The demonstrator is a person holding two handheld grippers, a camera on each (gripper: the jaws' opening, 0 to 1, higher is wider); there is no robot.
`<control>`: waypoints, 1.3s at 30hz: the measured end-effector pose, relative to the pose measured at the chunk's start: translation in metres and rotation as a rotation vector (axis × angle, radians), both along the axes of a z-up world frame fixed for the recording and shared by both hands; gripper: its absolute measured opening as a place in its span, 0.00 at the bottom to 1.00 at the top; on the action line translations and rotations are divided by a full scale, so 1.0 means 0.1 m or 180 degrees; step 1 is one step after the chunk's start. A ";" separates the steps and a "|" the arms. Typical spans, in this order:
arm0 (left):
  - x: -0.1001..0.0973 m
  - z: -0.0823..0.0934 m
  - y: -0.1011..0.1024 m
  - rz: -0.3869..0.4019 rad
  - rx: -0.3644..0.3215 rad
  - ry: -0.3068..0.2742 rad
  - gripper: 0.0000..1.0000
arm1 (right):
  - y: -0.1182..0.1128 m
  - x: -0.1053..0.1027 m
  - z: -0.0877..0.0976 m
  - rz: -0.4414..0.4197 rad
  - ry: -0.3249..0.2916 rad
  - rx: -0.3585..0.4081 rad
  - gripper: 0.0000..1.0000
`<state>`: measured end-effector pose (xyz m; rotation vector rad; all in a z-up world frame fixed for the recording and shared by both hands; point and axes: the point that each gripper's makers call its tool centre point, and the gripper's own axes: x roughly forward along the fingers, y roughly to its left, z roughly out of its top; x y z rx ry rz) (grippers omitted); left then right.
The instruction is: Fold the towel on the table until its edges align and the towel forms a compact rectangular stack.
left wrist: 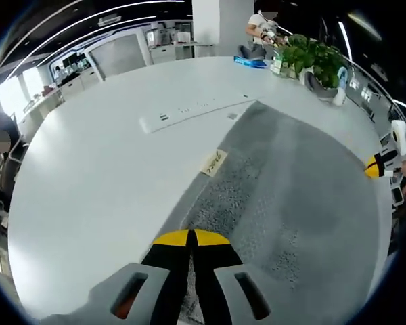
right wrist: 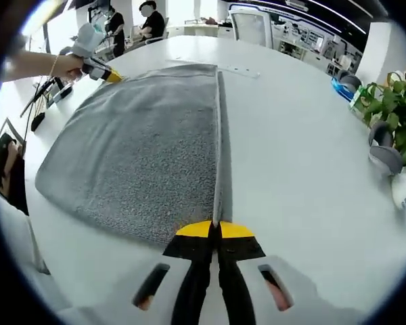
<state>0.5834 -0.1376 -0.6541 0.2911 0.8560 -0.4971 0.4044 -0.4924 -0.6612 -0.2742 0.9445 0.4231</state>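
In the left gripper view, our left gripper sits at bottom centre, its yellow-tipped fingers pressed together on the near edge of the grey towel. The towel spreads up and right across the white table, a small label at its left edge. The right gripper shows at the far right.

In the right gripper view, our right gripper at bottom centre pinches the towel's edge with closed fingers. The towel covers the left half. The left gripper meets the towel's far corner, upper left. A plant stands at the right.
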 end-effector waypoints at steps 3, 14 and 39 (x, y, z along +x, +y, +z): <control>0.04 0.00 -0.05 -0.0036 0.0015 0.0004 0.01 | 0.02 -0.09 0.00 -0.0003 -0.0006 -0.0011 0.00; 0.15 0.00 -0.22 -0.0187 0.0038 0.0007 0.01 | 0.09 -0.38 0.00 -0.0170 0.0012 0.0135 0.00; 0.40 -0.01 -0.59 -0.0439 -0.0005 0.0026 0.01 | 0.25 -0.81 -0.02 -0.0239 0.0144 0.0213 0.00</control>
